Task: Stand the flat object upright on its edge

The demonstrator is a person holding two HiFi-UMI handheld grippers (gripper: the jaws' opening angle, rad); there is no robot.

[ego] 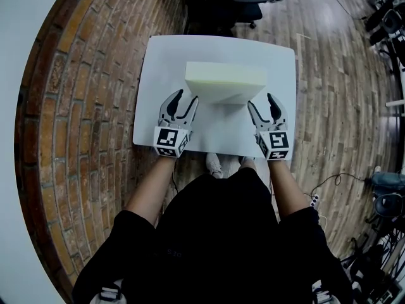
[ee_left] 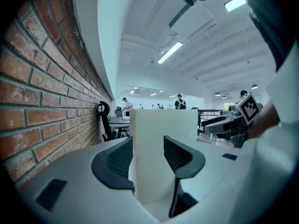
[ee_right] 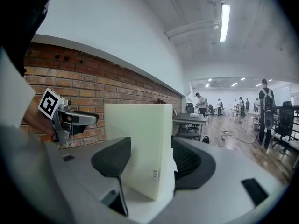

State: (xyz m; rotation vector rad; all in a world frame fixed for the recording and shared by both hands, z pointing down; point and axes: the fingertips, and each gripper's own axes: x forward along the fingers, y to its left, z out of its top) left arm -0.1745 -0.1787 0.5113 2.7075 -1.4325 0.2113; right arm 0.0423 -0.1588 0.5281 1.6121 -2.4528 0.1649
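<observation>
Your left tool (ego: pixel 186 97) is closed on the near left corner of the foam block (ego: pixel 224 81). Your right tool (ego: pixel 261 101) is closed on the near right corner. The block sits between them, over the middle of the white surface (ego: pixel 158 62). I cannot tell if it touches the surface. It looks light and a bit squishy, so a soft squeeze should be enough. Holding both ends like this should stop it from twisting or falling over.
</observation>
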